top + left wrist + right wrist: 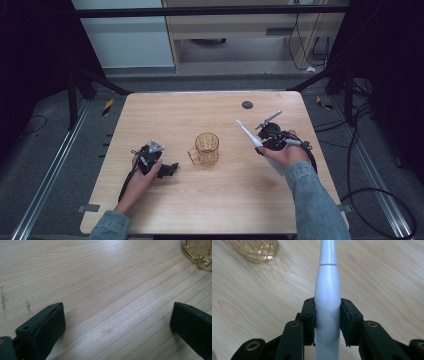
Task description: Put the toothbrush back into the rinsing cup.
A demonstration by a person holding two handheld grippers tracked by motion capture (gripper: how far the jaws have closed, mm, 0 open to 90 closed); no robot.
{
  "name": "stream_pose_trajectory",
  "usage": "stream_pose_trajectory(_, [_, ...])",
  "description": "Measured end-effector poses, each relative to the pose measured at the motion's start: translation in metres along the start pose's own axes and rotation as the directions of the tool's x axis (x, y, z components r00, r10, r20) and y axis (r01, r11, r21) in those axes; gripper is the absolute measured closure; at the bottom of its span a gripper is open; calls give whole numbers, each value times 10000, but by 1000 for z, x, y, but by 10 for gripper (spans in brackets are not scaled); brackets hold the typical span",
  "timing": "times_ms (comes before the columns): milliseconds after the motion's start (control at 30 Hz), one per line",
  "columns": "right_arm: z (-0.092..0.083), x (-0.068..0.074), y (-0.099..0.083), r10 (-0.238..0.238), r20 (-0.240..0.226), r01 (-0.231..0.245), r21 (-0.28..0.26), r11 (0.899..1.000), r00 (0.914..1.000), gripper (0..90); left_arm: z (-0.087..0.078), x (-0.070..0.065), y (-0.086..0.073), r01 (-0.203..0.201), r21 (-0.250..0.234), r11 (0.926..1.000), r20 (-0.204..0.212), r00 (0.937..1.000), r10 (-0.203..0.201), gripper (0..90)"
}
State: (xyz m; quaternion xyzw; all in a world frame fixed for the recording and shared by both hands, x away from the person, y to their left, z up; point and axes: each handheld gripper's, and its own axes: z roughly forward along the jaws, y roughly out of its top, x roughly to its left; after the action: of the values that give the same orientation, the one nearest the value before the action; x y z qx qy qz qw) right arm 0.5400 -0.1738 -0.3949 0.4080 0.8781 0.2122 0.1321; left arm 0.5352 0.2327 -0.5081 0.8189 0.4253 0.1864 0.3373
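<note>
The right gripper (pixel 327 322) pinches a white electric toothbrush (pixel 327 302) by its thick handle, both pads pressed flat against its sides; in the high view the toothbrush (pixel 248 135) is held clear of the wooden table (pixel 210 200), its slim neck slanting up and away toward the far left. The left gripper (pixel 167 169) rests low over the table with its jaws spread wide and nothing between them. Between the two hands stands an amber glass mug (pixel 206 149), upright, its handle toward the left gripper.
</note>
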Motion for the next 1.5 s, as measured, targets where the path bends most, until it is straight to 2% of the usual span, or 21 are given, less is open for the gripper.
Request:
stream_pose_trajectory(300, [-4, 1, 7, 420, 257, -389, -1100, 9932, 9988, 666, 0, 0, 0, 3, -1, 10000, -1, 10000, -3, 0])
stream_pose_trajectory(433, [-5, 1, 11, 693, 319, -631, -1647, 9843, 9971, 666, 0, 0, 0, 1, -1, 10000, -1, 10000, -1, 0])
stream_pose_trajectory(700, [-8, 2, 18, 1046, 391, -921, -2419, 9659, 9937, 666, 0, 0, 0, -54, 2, 10000, -2, 10000, 54, 0])
stream_pose_trajectory(800, [-9, 2, 20, 1126, 412, -984, -2554, 9618, 9928, 666, 0, 0, 0, -13, -2, 10000, 4, 10000, 13, 0])
stream_pose_trajectory(1000, [-14, 6, 25, 1291, 337, -1124, -3106, 9439, 9911, 666, 0, 0, 0, 8, 0, 10000, 8, 10000, -8, 0])
stream_pose_trajectory(1133, [-17, 10, 30, 1269, 346, -1080, -3367, 9354, 9913, 666, 0, 0, 0, -10, 0, 10000, 2, 10000, 10, 0])
stream_pose_trajectory(1500, [-20, 24, 53, 1340, 283, -1099, -4199, 9009, 9906, 666, 0, 0, 0, -8, 6, 10000, -3, 10000, 8, 0])
